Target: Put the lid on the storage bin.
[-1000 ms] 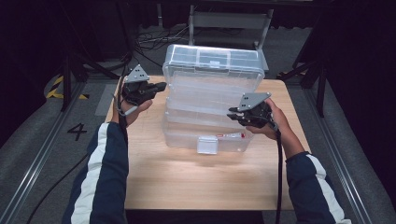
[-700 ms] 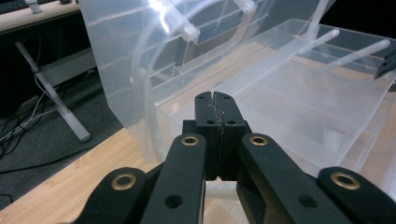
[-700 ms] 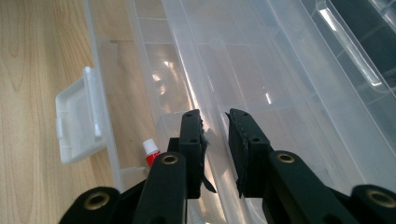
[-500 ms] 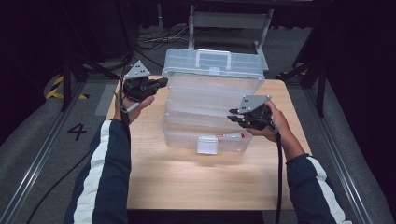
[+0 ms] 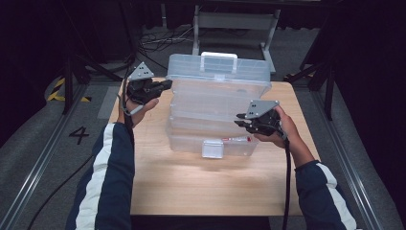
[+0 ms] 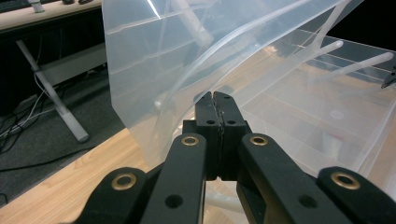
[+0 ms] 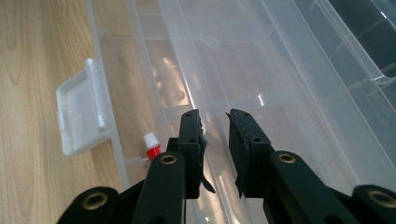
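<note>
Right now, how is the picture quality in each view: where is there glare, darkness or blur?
High view: the room around is nearly black, and light glares on the table in front of the clear plastic box. Left gripper view: sharp; the box wall turns milky. Right gripper view: bright spots shine on the box's trays, but the white latch and a small red-and-white thing are clear.

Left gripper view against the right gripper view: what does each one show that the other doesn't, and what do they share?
Left gripper view: the raised lid, a grey desk leg and floor cables. Right gripper view: the white latch and a red-capped item beside it. Both: the clear box and the wooden table.
</note>
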Tool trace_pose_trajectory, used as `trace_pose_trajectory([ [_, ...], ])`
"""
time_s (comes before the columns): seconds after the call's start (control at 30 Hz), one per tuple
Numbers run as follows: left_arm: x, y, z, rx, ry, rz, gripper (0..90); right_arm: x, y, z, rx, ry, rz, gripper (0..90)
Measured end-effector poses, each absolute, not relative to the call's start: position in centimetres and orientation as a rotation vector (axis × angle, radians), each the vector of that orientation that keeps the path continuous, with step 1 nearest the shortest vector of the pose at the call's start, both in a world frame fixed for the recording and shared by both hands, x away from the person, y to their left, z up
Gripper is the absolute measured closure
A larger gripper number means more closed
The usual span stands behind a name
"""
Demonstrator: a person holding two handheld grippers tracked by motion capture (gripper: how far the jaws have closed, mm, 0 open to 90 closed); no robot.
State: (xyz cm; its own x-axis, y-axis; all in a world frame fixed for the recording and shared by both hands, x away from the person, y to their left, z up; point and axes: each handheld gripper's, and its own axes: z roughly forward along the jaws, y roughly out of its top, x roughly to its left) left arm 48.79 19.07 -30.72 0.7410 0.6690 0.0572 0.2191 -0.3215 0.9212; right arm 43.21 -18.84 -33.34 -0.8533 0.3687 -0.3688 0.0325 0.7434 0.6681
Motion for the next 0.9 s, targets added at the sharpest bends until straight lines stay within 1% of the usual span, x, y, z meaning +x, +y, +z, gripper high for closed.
trace_pose_trajectory([
  [0.3, 48.3, 19.1, -31.0, 1.889, 0.659, 0.526, 90.0, 42.7, -19.8, -33.3, 0.319, 2.445, 0.937, 77.5],
  [0.6, 47.6, 18.9, -31.3, 1.908, 0.632, 0.506, 90.0, 41.6, -21.7, -33.1, 0.354, 2.391, 0.963, 80.2],
  [0.9, 46.7, 18.9, -31.9, 1.934, 0.602, 0.493, 90.0, 40.5, -24.9, -33.2, 0.443, 2.342, 1.019, 79.6],
])
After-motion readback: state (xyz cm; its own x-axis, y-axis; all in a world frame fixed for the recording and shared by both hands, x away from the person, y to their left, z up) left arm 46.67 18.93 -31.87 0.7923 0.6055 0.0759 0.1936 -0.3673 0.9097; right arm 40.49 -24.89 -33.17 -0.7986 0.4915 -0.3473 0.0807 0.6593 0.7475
